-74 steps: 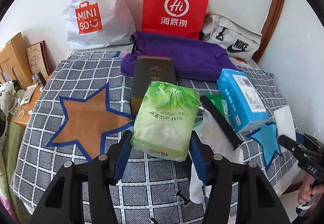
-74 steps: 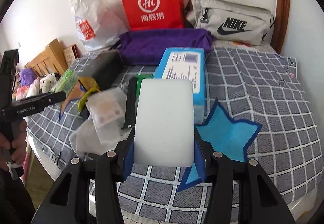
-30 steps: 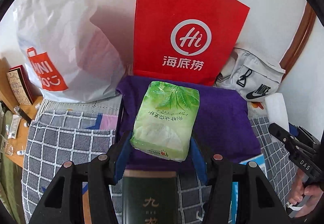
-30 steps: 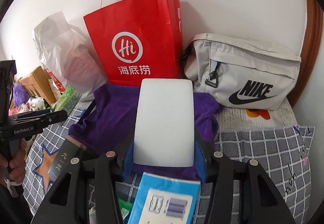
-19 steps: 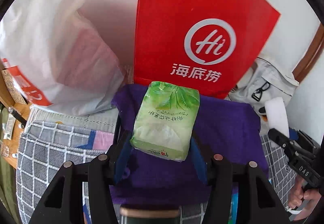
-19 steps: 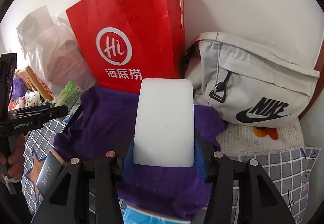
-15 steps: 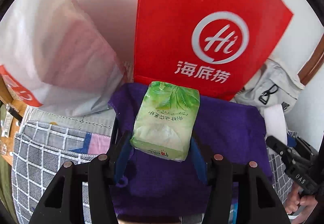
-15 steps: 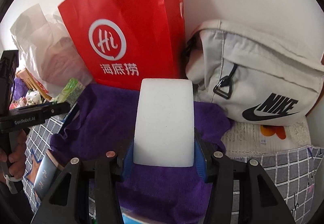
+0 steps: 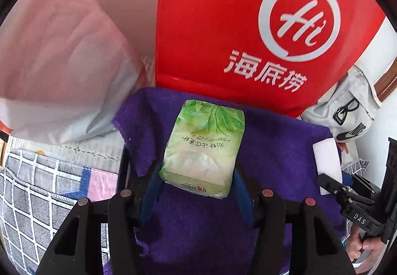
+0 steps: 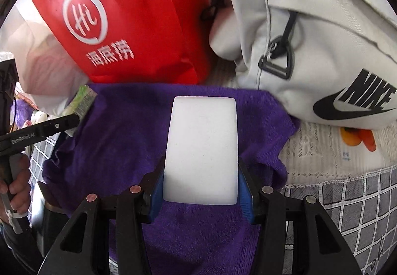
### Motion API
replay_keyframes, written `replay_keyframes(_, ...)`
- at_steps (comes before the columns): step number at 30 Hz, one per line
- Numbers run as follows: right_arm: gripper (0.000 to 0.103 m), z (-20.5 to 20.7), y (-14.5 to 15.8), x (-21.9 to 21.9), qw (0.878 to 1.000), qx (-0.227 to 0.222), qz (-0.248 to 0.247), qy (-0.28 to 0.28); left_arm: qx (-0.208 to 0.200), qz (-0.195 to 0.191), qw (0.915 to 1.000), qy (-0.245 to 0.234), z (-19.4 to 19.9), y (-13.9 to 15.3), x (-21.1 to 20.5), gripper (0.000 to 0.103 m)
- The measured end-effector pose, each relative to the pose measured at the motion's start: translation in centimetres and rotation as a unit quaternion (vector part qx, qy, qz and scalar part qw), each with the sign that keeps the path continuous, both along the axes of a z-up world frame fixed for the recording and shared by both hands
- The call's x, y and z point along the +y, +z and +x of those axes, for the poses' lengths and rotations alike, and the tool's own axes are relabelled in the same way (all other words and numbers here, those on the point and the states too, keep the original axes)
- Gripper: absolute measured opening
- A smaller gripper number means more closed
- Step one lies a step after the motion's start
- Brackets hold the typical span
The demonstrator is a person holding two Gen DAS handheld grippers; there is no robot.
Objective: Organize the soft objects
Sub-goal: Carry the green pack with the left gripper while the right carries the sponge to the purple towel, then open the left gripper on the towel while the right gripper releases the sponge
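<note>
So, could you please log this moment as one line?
left gripper: holds green tissue pack | right gripper: holds white sponge | both above purple towel

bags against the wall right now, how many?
3. White plastic bag at the left, red paper Haidilao bag in the middle, grey Nike waist bag at the right, all behind the purple towel. Others may sit out of frame.

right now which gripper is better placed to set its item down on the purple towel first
Left, narrowly. Its green tissue pack hangs over the purple towel's middle; the right's white sponge sits nearer the towel's edge by the grey bag.
</note>
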State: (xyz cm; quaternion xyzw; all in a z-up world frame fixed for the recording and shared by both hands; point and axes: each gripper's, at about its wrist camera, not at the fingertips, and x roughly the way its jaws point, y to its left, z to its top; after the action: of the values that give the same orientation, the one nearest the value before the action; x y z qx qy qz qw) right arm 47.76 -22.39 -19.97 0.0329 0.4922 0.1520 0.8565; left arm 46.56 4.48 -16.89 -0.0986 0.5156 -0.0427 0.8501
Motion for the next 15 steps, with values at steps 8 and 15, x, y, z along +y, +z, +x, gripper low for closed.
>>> replay_keyframes(8, 0.051, 0.2, -0.7, 0.2, 1.000, 0.007, -0.006, 0.001, 0.010, -0.002, 1.0000, 0.000, 0.4, -0.4, -0.5, 0.054)
replay_keyframes(15, 0.060, 0.8, -1.5, 1.4, 1.000, 0.015, -0.007, 0.010, 0.024, -0.010, 0.9996, -0.011, 1.0, -0.7, -0.9, 0.065)
